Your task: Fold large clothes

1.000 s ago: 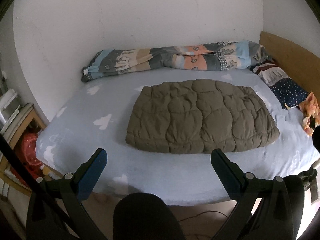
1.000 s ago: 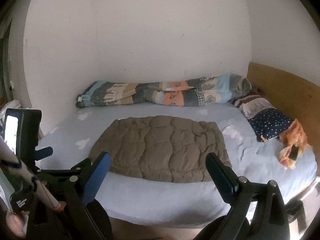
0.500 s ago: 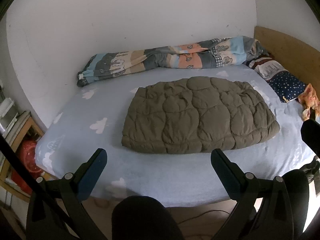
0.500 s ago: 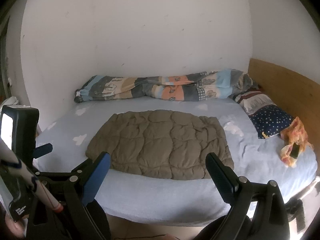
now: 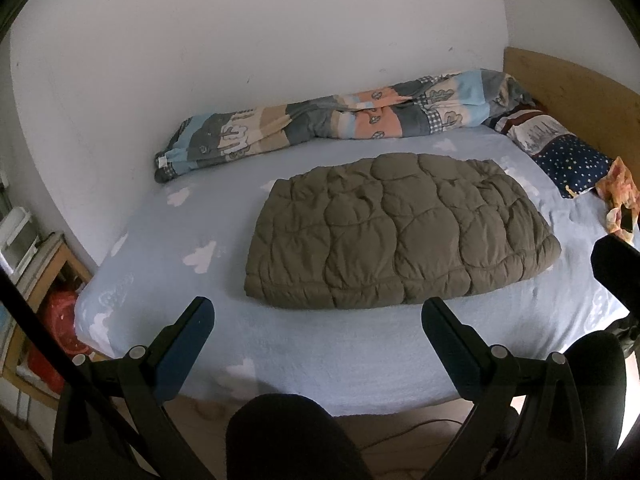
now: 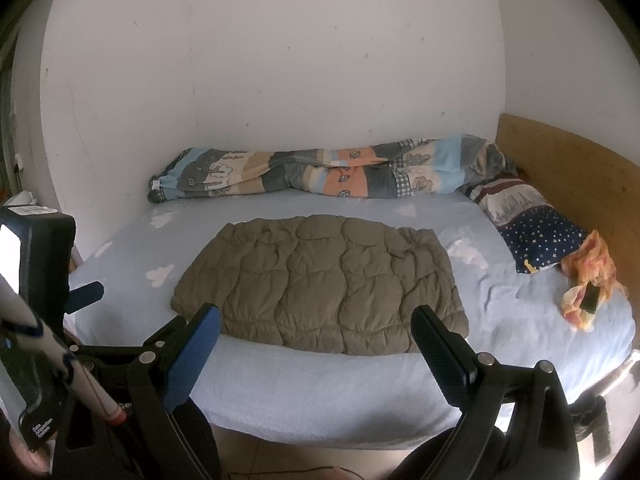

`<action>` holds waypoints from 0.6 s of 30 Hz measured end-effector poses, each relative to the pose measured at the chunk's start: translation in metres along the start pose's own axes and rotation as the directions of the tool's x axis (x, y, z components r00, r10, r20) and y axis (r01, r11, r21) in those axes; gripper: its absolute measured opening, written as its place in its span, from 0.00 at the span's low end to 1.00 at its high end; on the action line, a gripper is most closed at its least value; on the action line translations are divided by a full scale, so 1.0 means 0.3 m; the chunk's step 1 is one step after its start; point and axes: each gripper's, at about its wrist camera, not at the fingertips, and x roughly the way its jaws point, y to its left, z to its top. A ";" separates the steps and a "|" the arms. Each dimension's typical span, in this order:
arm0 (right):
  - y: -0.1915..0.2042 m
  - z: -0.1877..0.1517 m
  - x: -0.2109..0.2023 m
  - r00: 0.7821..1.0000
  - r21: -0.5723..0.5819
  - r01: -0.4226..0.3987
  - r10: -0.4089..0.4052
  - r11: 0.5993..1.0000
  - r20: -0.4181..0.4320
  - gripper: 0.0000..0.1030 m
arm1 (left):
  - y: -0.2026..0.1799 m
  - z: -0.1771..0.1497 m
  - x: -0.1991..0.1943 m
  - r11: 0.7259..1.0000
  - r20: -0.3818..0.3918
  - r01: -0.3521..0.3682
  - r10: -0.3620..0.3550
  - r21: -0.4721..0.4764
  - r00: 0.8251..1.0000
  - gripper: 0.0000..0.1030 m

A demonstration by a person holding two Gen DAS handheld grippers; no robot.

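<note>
A: Start with the grippers. How do they stand?

B: The left gripper (image 5: 318, 314) has its two blue-padded fingers spread wide, with nothing between them. It hangs off the near edge of the bed (image 5: 360, 360), not touching it. The right gripper (image 6: 316, 322) is spread just as wide and also carries nothing.

A: Can either one see the other?

B: Yes. The right wrist view catches part of the left gripper at its far left, a black body with a lit screen.

A: And the thing to fold?

B: The jacket (image 5: 400, 232), a puffy olive-brown quilted one, lies flat in the middle of the bed as a compact rounded rectangle. Its near edge is just beyond both pairs of fingertips, apart from them. I can't make out any sleeves or a collar.

A: What is around it?

B: A pale blue sheet with white clouds under it. Along the white wall (image 6: 280, 60) a patchwork duvet (image 5: 340, 124) lies bunched in a long roll, well apart from the jacket. At the right, by the wooden headboard (image 6: 568, 168), sits a pillow (image 6: 532, 224) with a navy starred end, and just beside it a crumpled orange cloth (image 6: 588, 280).
</note>
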 end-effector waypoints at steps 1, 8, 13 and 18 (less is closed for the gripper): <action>0.001 0.000 0.000 1.000 0.000 0.001 -0.001 1.000 -0.001 0.95 | 0.002 -0.002 0.000 1.000 0.001 -0.001 0.001 0.004 1.000 1.00; 0.004 -0.018 0.004 1.000 0.002 0.000 0.000 1.000 -0.010 0.95 | -0.003 -0.004 -0.007 1.000 0.002 0.001 -0.001 0.004 1.000 1.00; 0.004 -0.018 0.005 1.000 0.002 0.000 0.000 1.000 -0.012 0.95 | -0.003 -0.004 -0.007 1.000 0.000 0.003 -0.003 0.004 1.000 1.00; 0.010 -0.027 0.012 1.000 0.004 0.003 -0.003 1.000 -0.022 0.95 | -0.001 -0.004 -0.010 1.000 -0.002 0.006 -0.006 0.009 1.000 1.00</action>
